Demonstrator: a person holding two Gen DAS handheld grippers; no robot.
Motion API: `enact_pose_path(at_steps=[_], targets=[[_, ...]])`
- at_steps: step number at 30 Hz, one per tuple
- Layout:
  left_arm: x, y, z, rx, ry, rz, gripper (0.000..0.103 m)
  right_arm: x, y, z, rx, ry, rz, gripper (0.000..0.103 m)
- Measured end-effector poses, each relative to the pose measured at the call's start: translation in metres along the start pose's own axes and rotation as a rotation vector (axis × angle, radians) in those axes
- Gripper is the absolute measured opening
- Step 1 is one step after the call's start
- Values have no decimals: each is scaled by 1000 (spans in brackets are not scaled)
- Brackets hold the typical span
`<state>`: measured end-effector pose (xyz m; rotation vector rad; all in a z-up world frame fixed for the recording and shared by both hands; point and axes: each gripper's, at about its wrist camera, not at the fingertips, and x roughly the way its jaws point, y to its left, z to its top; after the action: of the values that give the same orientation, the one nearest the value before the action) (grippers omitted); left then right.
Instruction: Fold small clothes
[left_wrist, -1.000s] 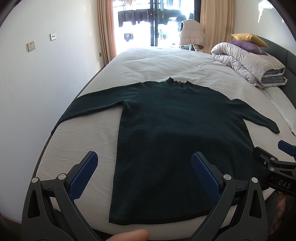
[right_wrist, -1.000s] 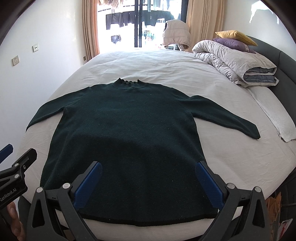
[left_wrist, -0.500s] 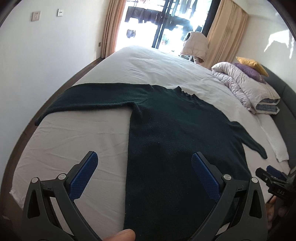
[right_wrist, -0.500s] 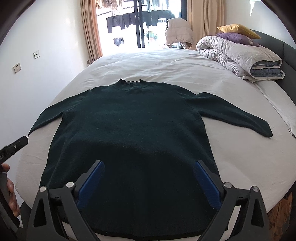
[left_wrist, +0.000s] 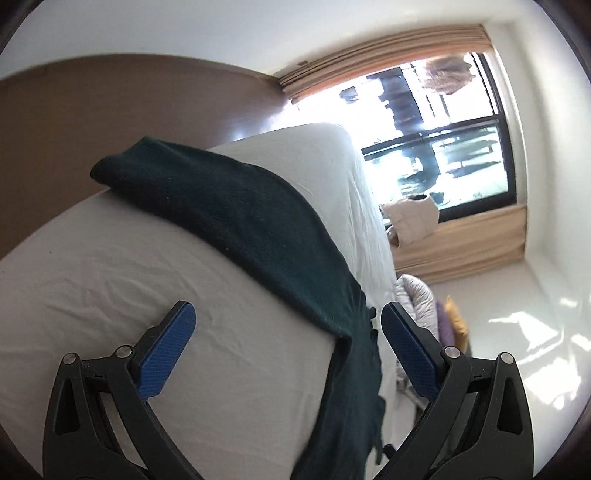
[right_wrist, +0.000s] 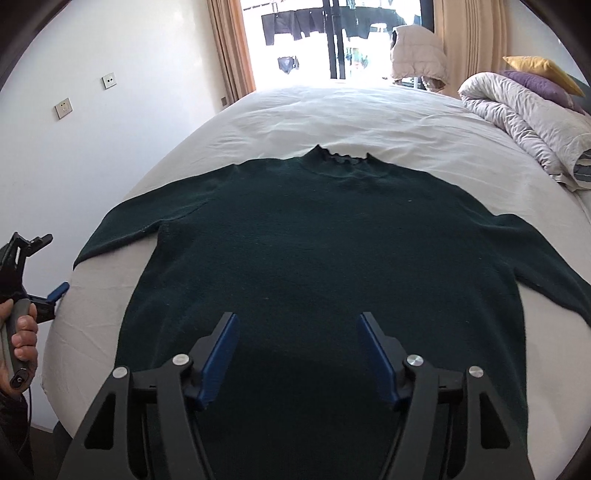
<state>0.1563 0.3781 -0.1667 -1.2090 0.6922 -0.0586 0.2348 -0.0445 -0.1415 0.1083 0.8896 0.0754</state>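
A dark green sweater (right_wrist: 325, 258) lies flat on the white bed (right_wrist: 369, 118), collar far, both sleeves spread out. My right gripper (right_wrist: 297, 325) is open and empty above the sweater's lower body. My left gripper (left_wrist: 286, 321) is open and empty, rolled sideways at the bed's left edge, over the sheet just below the left sleeve (left_wrist: 236, 206). In the right wrist view the left gripper (right_wrist: 55, 293) shows at the far left, held by a hand, near the left sleeve's cuff (right_wrist: 92, 254).
A rolled grey duvet (right_wrist: 524, 118) with purple and yellow pillows lies at the bed's far right. A beige jacket (right_wrist: 417, 55) hangs by the bright window. The white wall with sockets (right_wrist: 62, 107) runs close along the bed's left side.
My left gripper has swung left and rolled sideways toward the left sleeve. My right gripper has moved forward over the sweater's body and its jaws have narrowed somewhat.
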Motion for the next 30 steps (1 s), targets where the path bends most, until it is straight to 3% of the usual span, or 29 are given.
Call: enact_pose_path(at_steps=[5, 9, 14, 17, 19, 21, 23, 25, 27, 30], targets=[[12, 12, 39, -88, -30, -58, 102, 19, 23, 9, -24, 18, 31, 69], [18, 36, 74, -245, -42, -109, 102, 34, 34, 13, -22, 33, 45, 69], [36, 61, 108, -307, -29, -141, 99, 50, 40, 18, -7, 38, 57, 68], [39, 77, 114, -340, -31, -136, 82, 58, 42, 26, -9, 40, 54, 63], [42, 93, 114, -369, -38, -116, 52, 64, 43, 34, -13, 46, 62, 57], [48, 105, 119, -399, -41, -88, 30, 70, 45, 47, -14, 41, 86, 52], [51, 111, 123, -396, -60, -88, 25, 80, 49, 62, -17, 29, 125, 45], [54, 112, 125, -366, -74, -64, 14, 94, 54, 75, -14, 39, 156, 36], [56, 112, 132, -336, -95, -56, 11, 113, 57, 90, 2, 61, 180, 19], [55, 97, 142, -229, -146, -22, 10, 142, 60, 107, 31, 103, 190, 11]])
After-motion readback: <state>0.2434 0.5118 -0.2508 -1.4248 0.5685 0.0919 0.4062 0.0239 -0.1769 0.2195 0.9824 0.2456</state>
